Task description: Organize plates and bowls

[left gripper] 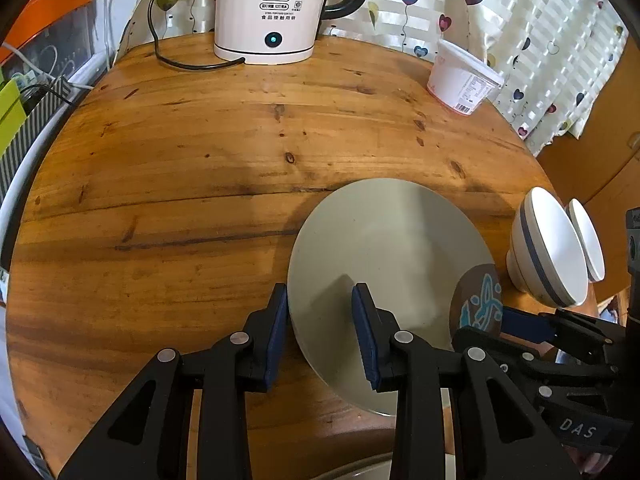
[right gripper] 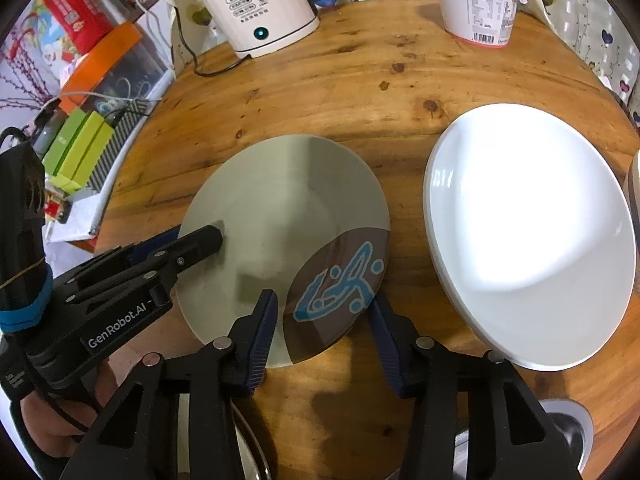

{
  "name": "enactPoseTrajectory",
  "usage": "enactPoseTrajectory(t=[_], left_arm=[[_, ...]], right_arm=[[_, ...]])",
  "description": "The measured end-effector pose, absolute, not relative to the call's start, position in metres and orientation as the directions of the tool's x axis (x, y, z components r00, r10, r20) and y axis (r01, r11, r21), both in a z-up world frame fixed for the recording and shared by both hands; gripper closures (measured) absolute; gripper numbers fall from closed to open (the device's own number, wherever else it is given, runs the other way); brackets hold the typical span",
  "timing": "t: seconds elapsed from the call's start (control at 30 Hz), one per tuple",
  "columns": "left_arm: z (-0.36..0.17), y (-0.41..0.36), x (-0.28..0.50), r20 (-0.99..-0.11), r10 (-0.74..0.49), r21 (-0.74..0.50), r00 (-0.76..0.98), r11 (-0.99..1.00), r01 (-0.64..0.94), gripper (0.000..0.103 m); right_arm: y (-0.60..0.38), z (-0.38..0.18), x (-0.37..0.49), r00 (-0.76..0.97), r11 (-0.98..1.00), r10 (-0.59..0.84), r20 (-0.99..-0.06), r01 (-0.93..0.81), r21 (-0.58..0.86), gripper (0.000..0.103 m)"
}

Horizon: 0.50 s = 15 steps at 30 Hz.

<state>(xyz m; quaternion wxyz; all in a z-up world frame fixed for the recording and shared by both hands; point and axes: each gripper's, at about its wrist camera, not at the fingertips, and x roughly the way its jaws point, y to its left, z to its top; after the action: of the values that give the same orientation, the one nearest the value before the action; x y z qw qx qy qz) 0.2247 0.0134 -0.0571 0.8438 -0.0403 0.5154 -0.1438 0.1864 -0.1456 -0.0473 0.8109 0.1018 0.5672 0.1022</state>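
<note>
A grey plate with a brown patch and a blue drawing lies on the round wooden table; it also shows in the right wrist view. My left gripper is open, its fingers either side of the plate's left rim. My right gripper is open, its fingers straddling the plate's near rim at the brown patch. A white plate lies to the right of the grey one. A white bowl with a blue stripe stands at the right.
A white electric kettle with its cord stands at the table's back. A white plastic tub stands at the back right. Boxes and an orange-lidded container sit beyond the left edge. A metal rim shows near me.
</note>
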Motion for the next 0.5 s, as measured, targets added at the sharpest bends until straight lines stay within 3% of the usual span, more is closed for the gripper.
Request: enactPoseTrajectory(t=[0.5], left_arm=[[-0.0540, 0.0198, 0.2173, -0.853, -0.274, -0.209, 0.444, 0.959, 0.190, 0.070]], right_arm=[[-0.1475, -0.0470, 0.1868, 0.356, 0.959, 0.280, -0.891, -0.055, 0.279, 0.072]])
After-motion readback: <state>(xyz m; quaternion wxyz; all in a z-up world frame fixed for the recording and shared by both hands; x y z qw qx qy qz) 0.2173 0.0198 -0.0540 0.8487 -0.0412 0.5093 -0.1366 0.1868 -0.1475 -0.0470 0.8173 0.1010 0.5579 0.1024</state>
